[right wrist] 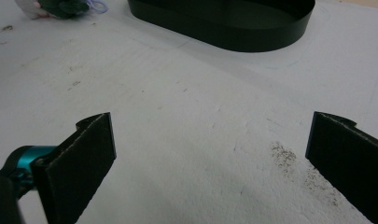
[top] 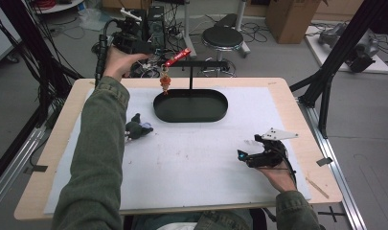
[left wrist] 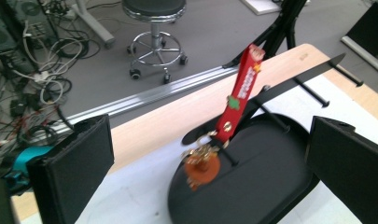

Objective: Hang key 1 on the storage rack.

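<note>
Red keychain [left wrist: 238, 95] (1), 1 rack [left wrist: 289, 88], 1 plush [top: 136, 127]

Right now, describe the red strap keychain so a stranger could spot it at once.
Find the black oval tray at the table's far side, with a black T-shaped stand rising from it. The red strap keychain hangs from the stand's left end, an orange charm dangling below, unlike the dark plush toy lying flat.

High overhead, 2 close views, shared tray [top: 220, 115]
</note>
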`<state>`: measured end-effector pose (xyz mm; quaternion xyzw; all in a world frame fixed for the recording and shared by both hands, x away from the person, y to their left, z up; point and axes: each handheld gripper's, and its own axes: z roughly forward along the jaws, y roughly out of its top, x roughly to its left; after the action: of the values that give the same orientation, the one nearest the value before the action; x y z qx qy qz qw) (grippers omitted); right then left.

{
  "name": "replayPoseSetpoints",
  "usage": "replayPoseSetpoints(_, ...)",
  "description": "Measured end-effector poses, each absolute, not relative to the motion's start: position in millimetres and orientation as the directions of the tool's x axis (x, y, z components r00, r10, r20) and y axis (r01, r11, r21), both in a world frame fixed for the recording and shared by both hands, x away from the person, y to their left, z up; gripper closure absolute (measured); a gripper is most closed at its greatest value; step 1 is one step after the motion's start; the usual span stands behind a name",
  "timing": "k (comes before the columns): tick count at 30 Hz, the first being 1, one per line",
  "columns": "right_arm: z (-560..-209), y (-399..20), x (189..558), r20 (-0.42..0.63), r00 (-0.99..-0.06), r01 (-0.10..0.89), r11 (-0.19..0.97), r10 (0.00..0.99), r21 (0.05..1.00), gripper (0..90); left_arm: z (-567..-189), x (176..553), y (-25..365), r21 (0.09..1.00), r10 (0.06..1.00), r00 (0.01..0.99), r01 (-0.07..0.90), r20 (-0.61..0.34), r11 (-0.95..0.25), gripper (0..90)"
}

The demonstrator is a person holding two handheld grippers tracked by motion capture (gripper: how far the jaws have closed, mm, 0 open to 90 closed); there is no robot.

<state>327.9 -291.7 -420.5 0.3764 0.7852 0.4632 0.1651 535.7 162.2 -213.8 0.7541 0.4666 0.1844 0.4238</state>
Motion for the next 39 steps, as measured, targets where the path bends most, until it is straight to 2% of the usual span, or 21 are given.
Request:
replayPoseSetpoints(29,-424,-284,328,0.075,-0.676,0.440,0.321,0.733,0.839,0.5,-250,472,216,0.797,0.826,0.545,0.559,-0.145,-0.230,1.7)
replayPoseSetpoints(39,-423,-283,327,0.079,-0.679,0.441,0.319,0.730,0.839,0.5,-271,450,232,0.763,0.815,0.563,0.584,-0.135,-0.277,1.7)
